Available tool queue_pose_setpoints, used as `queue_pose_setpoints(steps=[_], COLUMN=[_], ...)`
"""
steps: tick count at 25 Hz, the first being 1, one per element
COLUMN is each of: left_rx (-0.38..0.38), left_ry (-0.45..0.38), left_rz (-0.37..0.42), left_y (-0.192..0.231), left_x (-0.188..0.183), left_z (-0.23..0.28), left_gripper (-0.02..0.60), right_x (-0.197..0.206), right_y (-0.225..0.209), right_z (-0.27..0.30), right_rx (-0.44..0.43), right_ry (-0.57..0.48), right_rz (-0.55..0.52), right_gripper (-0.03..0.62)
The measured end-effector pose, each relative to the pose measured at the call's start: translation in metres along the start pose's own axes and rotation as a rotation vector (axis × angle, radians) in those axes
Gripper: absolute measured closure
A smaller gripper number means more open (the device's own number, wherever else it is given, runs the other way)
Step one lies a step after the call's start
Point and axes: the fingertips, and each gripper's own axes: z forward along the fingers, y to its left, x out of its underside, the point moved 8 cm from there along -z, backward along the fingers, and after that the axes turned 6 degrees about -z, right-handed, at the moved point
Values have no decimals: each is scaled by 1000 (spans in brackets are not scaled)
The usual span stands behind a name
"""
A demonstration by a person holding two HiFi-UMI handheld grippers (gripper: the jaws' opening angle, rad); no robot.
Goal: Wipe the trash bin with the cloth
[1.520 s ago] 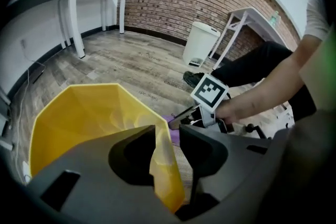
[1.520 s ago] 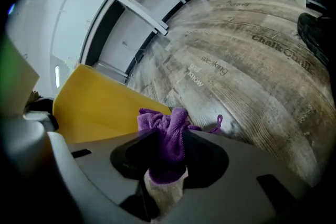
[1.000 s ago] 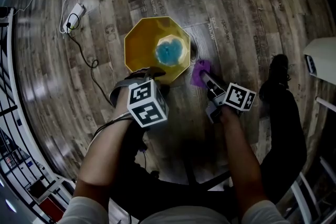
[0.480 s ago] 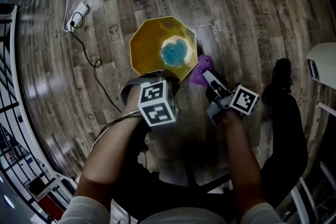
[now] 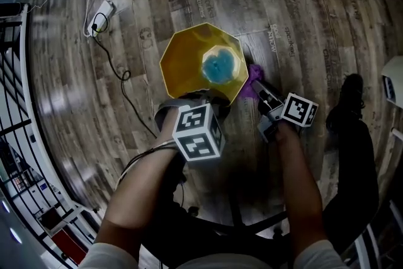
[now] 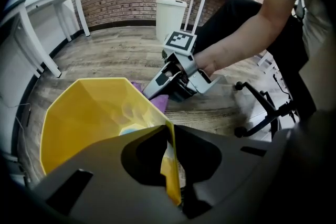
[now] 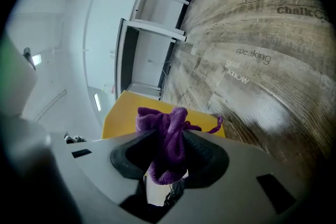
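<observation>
A yellow octagonal trash bin (image 5: 182, 63) stands on the wooden floor, with something blue (image 5: 218, 66) at its bottom. My left gripper (image 5: 199, 97) points steeply down at the near rim. Its jaws have just been closing, and they are now shut on the bin's thin yellow wall (image 6: 169, 165). My right gripper (image 5: 259, 89) is shut on a bunched purple cloth (image 7: 165, 126). The cloth (image 5: 254, 75) sits against the bin's right outer side. In the left gripper view the right gripper (image 6: 153, 89) and the cloth (image 6: 158, 103) lie just beyond the bin's (image 6: 89, 118) far edge.
A power strip (image 5: 101, 16) and a black cable (image 5: 123, 79) lie on the floor left of the bin. A black railing (image 5: 19, 104) runs along the far left. A shoe (image 5: 351, 86) is at the right. A white bin (image 6: 171, 17) and white tables stand farther off.
My left gripper has come down over the bin's near rim and gripped it. My right gripper has carried the cloth from beside the bin up against its right side.
</observation>
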Motion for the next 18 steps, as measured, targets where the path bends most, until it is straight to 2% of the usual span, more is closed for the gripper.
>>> queue_pose_setpoints(steps=[10,18], left_rx=[18,21], left_ry=[-9,-26], left_rz=[-6,-30], left_y=[0,0], left_x=[-2,-4], left_z=[0,1], left_gripper=[557,557], right_x=[17,29], right_y=[-51,-91], right_z=[29,57], right_rx=[190,387], right_ry=[139,270], right_rz=[-66,-150], right_gripper=[450,450])
